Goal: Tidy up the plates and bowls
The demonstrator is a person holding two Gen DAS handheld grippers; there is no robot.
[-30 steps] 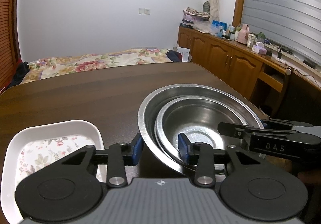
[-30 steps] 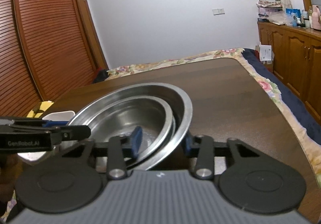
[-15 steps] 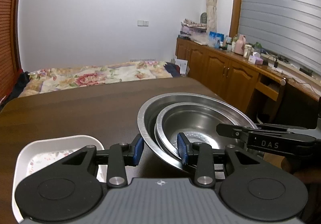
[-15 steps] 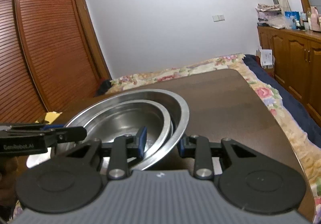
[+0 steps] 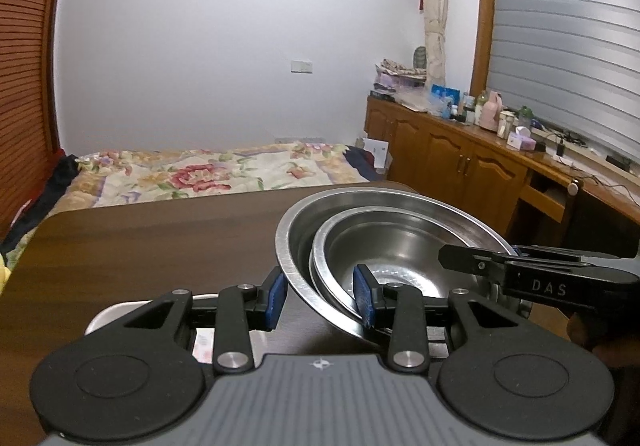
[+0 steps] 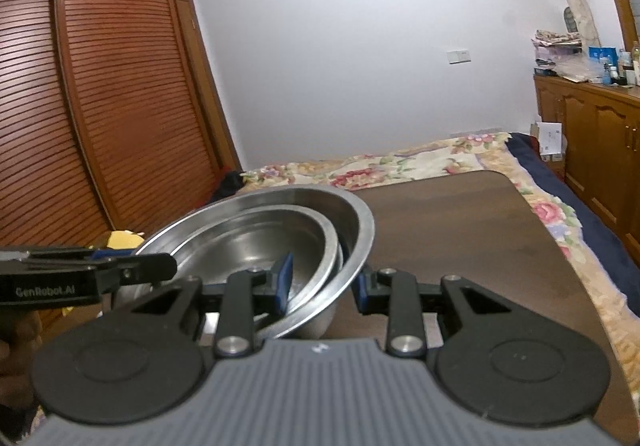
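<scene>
Left wrist view shows me mid-carry, by my reading: the nested steel bowls, a large outer bowl with a smaller inner bowl sitting in it, are held by both grippers at once and look lifted clear of the dark wooden counter, though I cannot be sure the base is off it. My left gripper has its blue pads closed across both rims on the near-left side, one pad outside the big bowl's wall, the other inside the small bowl. From the right wrist view, the right gripper does the same on the opposite side: one pad inside the inner bowl, the other against the outer wall, clamped on the pair. Each camera sees the other tool reaching in from the side. Below my left fingers a white floral plate lies on the counter, mostly hidden.

I judge the next move as setting the stack down at its place. That calls for keeping both hands level and moving together so the inner bowl does not slide, then lowering until the base seats before either pair of fingers lets go
</scene>
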